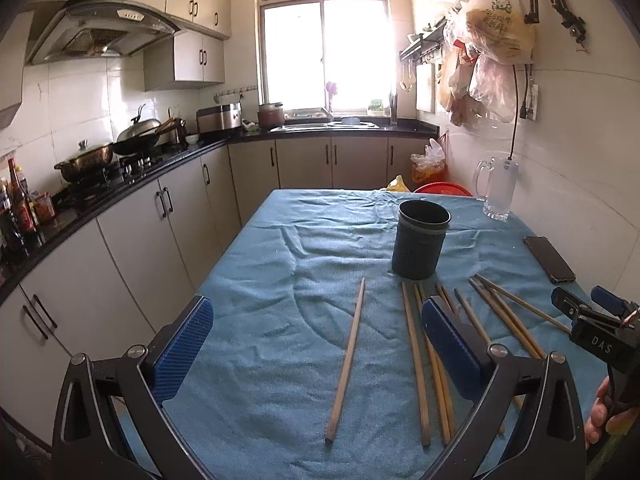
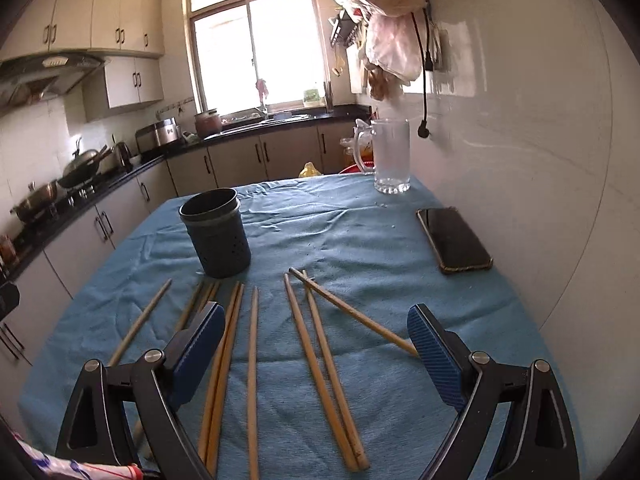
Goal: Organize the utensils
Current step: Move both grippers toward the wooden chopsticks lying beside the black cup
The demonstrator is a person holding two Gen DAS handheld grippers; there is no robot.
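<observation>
Several wooden chopsticks [image 1: 416,364] lie loose on the blue tablecloth [image 1: 280,264], also in the right wrist view [image 2: 320,368]. One chopstick [image 1: 348,356] lies apart to the left. A dark round utensil holder [image 1: 420,240] stands upright and looks empty just beyond them; it also shows in the right wrist view [image 2: 218,234]. My left gripper [image 1: 316,336] is open above the chopsticks and holds nothing. My right gripper [image 2: 316,336] is open above the right-hand chopsticks and holds nothing; its body shows at the right edge of the left wrist view [image 1: 596,320].
A black phone [image 2: 454,238] lies near the wall on the right. A glass mug [image 2: 390,156] stands at the table's far right corner. The white tiled wall runs along the right side. Kitchen counter and cabinets [image 1: 132,216] stand left of the table.
</observation>
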